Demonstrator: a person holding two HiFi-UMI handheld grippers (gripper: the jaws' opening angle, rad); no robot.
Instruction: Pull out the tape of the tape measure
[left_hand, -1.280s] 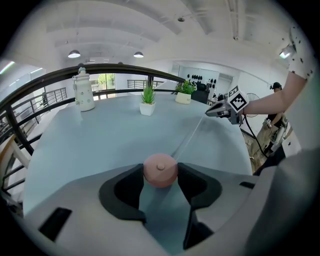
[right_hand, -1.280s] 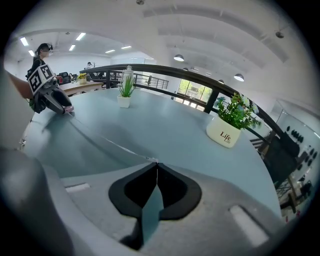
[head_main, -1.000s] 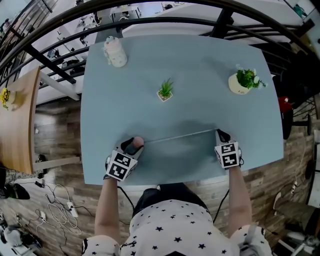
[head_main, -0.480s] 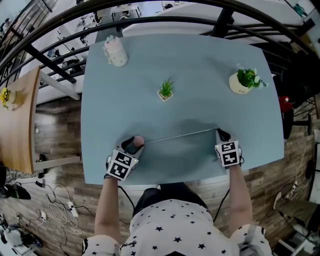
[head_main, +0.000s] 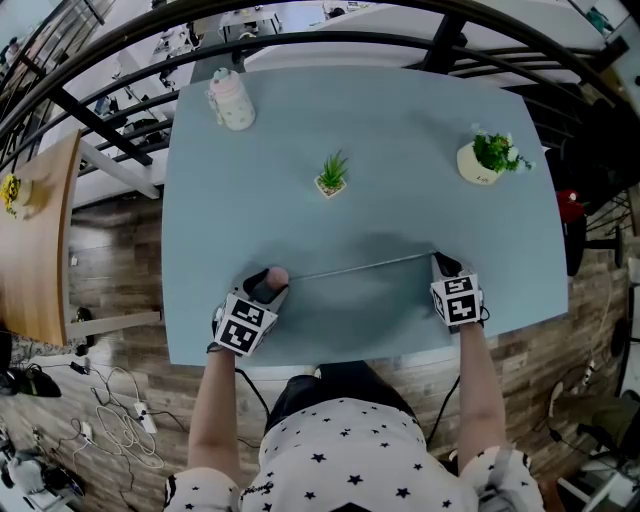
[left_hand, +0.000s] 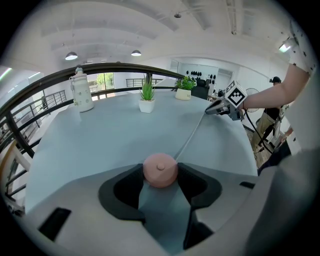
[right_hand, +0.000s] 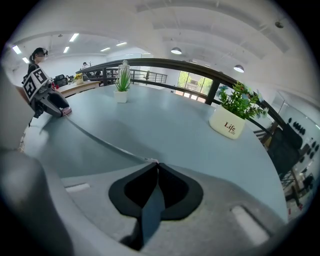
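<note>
A round pink tape measure (head_main: 274, 279) (left_hand: 160, 170) sits between the jaws of my left gripper (head_main: 266, 287) (left_hand: 160, 175), which is shut on it near the table's front left. Its thin tape (head_main: 360, 266) (left_hand: 192, 135) (right_hand: 100, 141) stretches taut to the right across the blue table (head_main: 400, 130). My right gripper (head_main: 442, 268) (right_hand: 156, 165) is shut on the tape's end at the front right. In the left gripper view the right gripper (left_hand: 220, 107) shows at the far end of the tape; in the right gripper view the left gripper (right_hand: 55, 107) shows likewise.
A small potted plant (head_main: 331, 178) stands mid-table, a white pot with greenery (head_main: 484, 161) at the right back, a pale bottle (head_main: 230, 100) at the left back. A dark railing (head_main: 300, 45) curves behind the table. The table's front edge lies just below both grippers.
The right gripper has drifted slightly right and toward me, and the tape is a touch longer. The left gripper has barely moved.
</note>
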